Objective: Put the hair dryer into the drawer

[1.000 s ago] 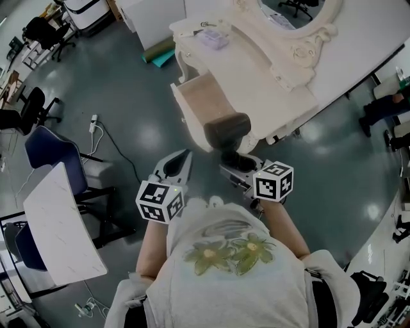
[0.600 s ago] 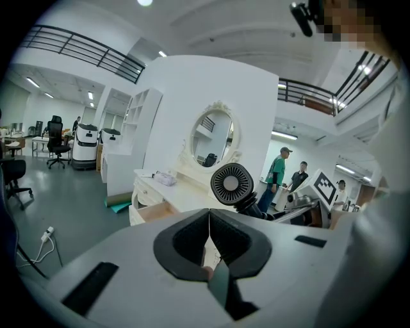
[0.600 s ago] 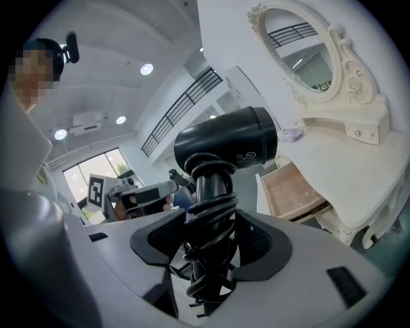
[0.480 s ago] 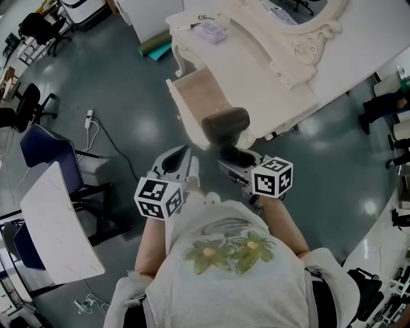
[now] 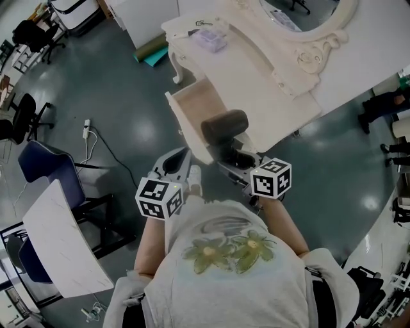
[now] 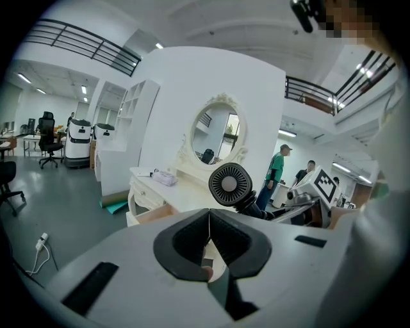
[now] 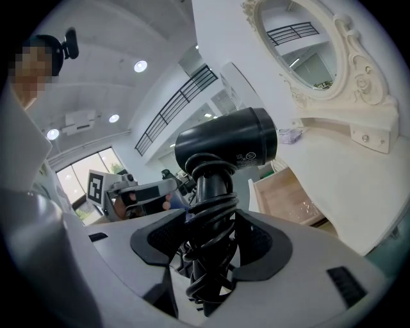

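A black hair dryer (image 5: 224, 126) with its cord wound round the handle is held upright by my right gripper (image 5: 236, 160), which is shut on the handle (image 7: 208, 218). Its barrel (image 7: 227, 147) hovers over the front edge of the open wooden drawer (image 5: 195, 112) of the cream dressing table (image 5: 256, 61). In the left gripper view the dryer's round rear grille (image 6: 230, 184) faces me. My left gripper (image 5: 181, 168) is shut on nothing, just left of the dryer and below the drawer (image 6: 155, 213).
A small clear box (image 5: 210, 40) lies on the tabletop by an oval mirror (image 5: 320, 19). A white marble-topped table (image 5: 64, 246), a blue chair (image 5: 45, 163) and a floor cable (image 5: 106, 150) stand at left. People (image 6: 275, 176) stand in the background.
The dryer and both grippers have stayed close together while the view shifted; the open drawer now sits nearer the dryer's barrel, slightly left and lower in view.
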`<state>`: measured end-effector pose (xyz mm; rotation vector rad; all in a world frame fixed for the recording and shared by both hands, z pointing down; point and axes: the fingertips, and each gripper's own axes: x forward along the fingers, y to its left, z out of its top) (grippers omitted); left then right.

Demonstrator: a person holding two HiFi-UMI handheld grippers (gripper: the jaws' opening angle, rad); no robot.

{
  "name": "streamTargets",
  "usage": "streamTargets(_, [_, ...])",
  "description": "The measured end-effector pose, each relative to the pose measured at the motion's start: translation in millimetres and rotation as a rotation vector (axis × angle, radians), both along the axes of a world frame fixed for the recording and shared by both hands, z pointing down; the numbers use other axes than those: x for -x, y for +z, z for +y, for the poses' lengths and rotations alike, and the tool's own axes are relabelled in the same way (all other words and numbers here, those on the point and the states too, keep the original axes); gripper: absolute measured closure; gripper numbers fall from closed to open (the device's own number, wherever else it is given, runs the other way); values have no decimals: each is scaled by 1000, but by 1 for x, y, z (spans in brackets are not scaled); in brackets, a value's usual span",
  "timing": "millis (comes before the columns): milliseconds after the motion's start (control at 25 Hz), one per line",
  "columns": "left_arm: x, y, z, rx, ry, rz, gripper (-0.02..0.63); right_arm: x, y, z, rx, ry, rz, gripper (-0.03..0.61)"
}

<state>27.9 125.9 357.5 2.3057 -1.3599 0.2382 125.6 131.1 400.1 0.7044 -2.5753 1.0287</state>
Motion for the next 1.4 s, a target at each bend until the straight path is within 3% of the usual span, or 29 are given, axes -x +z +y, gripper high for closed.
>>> streamTargets(600, [25, 18, -70, 42, 35, 6, 603, 22, 22, -66, 18, 10, 83, 347])
streamTargets(1400, [37, 48, -106, 109, 96, 31, 603, 41, 51, -102, 42, 25, 173, 347])
